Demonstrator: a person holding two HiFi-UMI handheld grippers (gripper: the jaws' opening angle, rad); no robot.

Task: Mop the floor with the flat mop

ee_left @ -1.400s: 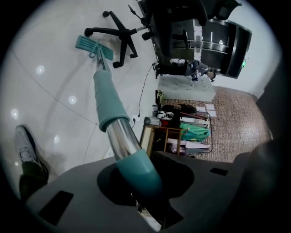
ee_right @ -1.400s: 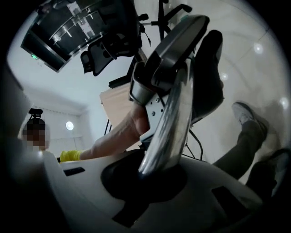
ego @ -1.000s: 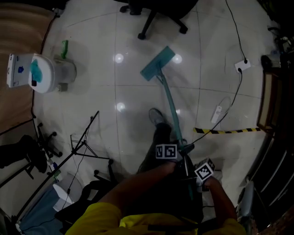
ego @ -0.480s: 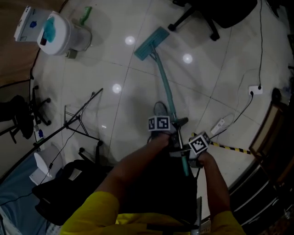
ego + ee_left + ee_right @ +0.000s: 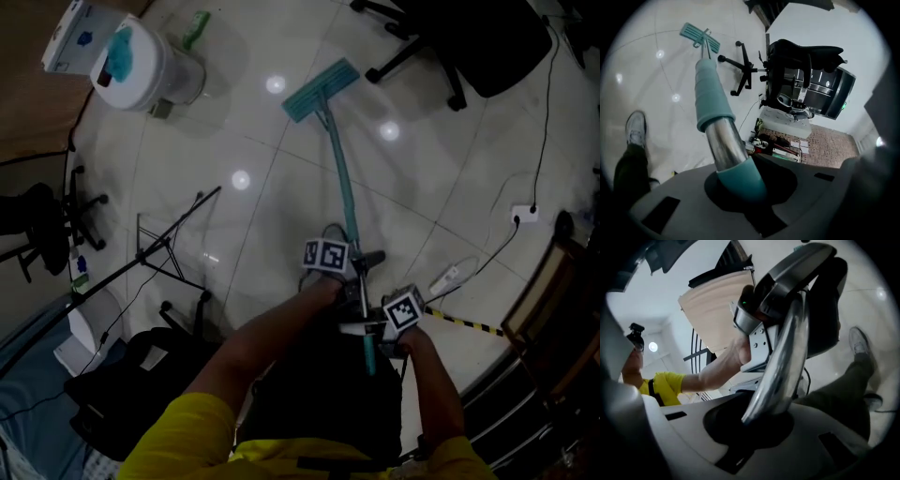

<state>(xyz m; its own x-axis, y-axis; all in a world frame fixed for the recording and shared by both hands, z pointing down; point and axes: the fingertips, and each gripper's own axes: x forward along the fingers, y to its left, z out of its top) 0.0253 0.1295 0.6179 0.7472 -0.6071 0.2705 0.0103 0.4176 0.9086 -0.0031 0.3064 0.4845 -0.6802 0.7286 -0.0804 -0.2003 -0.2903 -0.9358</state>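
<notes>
While both grippers hold the flat mop's handle, the mop head lies flat on the tiled floor, and every position below is given from that head. The handle runs from the head back toward the person. The left gripper takes the handle nearer the head, where the teal sleeve ends and bare metal begins. Its jaws are closing, with the handle seated between them. The right gripper takes the metal top end, farther from the head, and its jaws are clamped on the tube. An office chair base stands near the head on one side. A white container stands well apart from the head on the opposite side. A floor cable and its wall socket lie well apart from the head, beyond the chair base. A tripod stand stands well apart from the head, close to the person. The main risk appears to be collision. A wide sideways stroke could drive the head into the chair legs, jolting the handle. A long sweep toward the cable could snag it and pull on the socket. The left grip spans a step between sleeve and metal, so hard pushing could let the handle slip or twist, lifting one edge of the head.
</notes>
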